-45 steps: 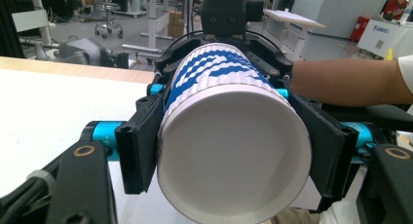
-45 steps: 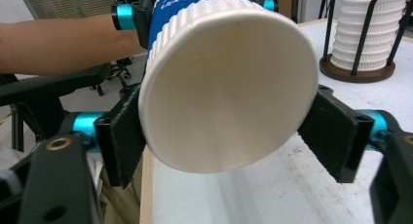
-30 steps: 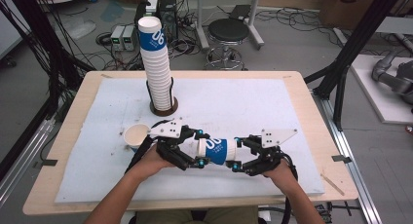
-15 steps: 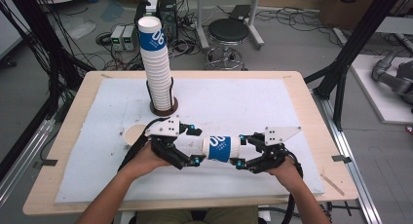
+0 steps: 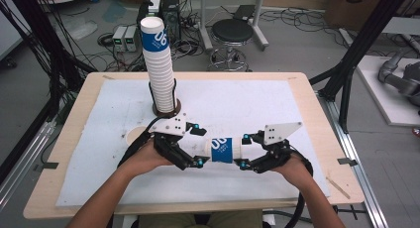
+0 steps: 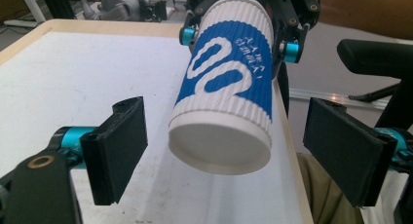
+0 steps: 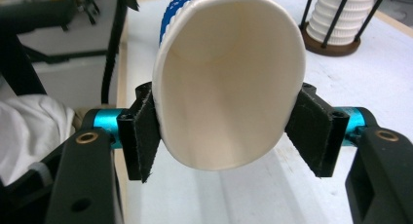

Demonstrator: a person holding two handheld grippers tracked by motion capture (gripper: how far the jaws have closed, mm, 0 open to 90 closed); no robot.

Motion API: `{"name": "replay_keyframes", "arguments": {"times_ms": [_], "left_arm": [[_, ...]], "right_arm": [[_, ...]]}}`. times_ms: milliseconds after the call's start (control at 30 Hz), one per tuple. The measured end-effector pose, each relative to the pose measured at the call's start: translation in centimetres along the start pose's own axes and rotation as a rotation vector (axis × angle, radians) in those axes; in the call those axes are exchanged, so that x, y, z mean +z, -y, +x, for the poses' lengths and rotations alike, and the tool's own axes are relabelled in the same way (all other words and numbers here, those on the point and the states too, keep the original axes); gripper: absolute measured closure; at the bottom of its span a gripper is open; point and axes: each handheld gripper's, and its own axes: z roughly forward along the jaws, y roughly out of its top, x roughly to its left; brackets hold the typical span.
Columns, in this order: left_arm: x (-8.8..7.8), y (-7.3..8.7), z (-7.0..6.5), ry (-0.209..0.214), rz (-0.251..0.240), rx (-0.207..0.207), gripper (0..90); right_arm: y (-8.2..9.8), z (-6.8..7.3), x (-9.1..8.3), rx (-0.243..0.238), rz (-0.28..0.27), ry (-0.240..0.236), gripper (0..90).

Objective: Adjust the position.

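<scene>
The right gripper (image 7: 221, 131) squeezes the paper cup's (image 5: 224, 149) rim oval; with the left gripper (image 6: 243, 151) spread open around its base, the cup may crease or slip onto the table (image 5: 307, 114)

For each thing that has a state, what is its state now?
Paper cup: on its side in the air, mouth end clamped and squashed oval.
Right gripper: shut on the paper cup.
Left gripper: open, jaws just opened, fingers clear of the cup's base.
Cup stack: upright in its holder.
Single cup: on the table, mouth up.
</scene>
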Motion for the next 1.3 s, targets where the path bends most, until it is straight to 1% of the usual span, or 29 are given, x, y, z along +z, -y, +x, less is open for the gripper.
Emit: {"name": "replay_keyframes", "arguments": {"times_ms": [33,100,200,233,367,433,533,667,800,867,933,967,1033,1067,1133,1167,1300], "left_arm": [[0.1,-0.1,0.0,0.000,0.007,0.000,16.3],[0.2,-0.4,0.0,0.003,0.029,0.015,16.3],[0.6,-0.7,0.0,0.007,0.069,0.025,16.4],[0.8,-0.8,0.0,0.006,0.083,0.036,16.4],[1.4,-1.1,0.0,0.011,0.118,0.045,16.6],[1.7,-1.3,0.0,0.010,0.134,0.050,16.7],[2.0,-1.5,0.1,0.010,0.160,0.053,16.9],[2.3,-1.7,0.1,0.012,0.191,0.063,17.4],[2.8,-1.7,0.2,0.012,0.220,0.046,17.4],[3.1,-1.6,0.2,0.019,0.239,0.043,17.6],[3.4,-1.5,0.2,0.027,0.264,0.048,18.6],[3.6,-1.4,0.1,0.030,0.271,0.043,18.6],[3.8,-1.3,0.1,0.037,0.290,0.048,19.6],[4.0,-1.3,0.0,0.037,0.292,0.042,19.9],[4.1,-1.3,0.1,0.040,0.305,0.050,19.9],[4.2,-1.3,0.1,0.041,0.311,0.047,20.0],[4.5,-1.2,0.1,0.051,0.332,0.049,23.2]], "right_arm": [[-0.2,0.0,0.0,-0.004,0.011,0.001,34.2],[-0.8,-0.1,0.0,-0.025,0.035,0.004,34.2],[-1.7,-0.1,0.1,-0.049,0.084,0.008,34.2],[-2.0,0.0,0.1,-0.055,0.099,0.010,34.2],[-3.2,0.0,0.4,-0.082,0.158,0.002,34.2],[-3.7,0.1,0.7,-0.102,0.193,0.007,34.1],[-4.2,0.1,1.0,-0.116,0.232,0.009,34.0],[-4.8,0.2,1.4,-0.130,0.264,0.002,33.9],[-5.3,0.3,1.6,-0.143,0.290,0.001,33.3],[-5.5,0.3,1.7,-0.148,0.306,-0.001,33.2],[-5.7,0.4,1.9,-0.153,0.331,-0.004,33.2],[-5.8,0.4,1.9,-0.158,0.339,-0.004,33.2],[-5.9,0.5,2.0,-0.165,0.361,0.000,33.1],[-6.0,0.5,2.1,-0.169,0.368,-0.001,33.0],[-6.1,0.6,2.2,-0.177,0.378,-0.005,32.9],[-6.1,0.7,2.3,-0.179,0.388,-0.007,32.8],[-6.2,0.8,2.6,-0.191,0.416,-0.014,32.8]]}}
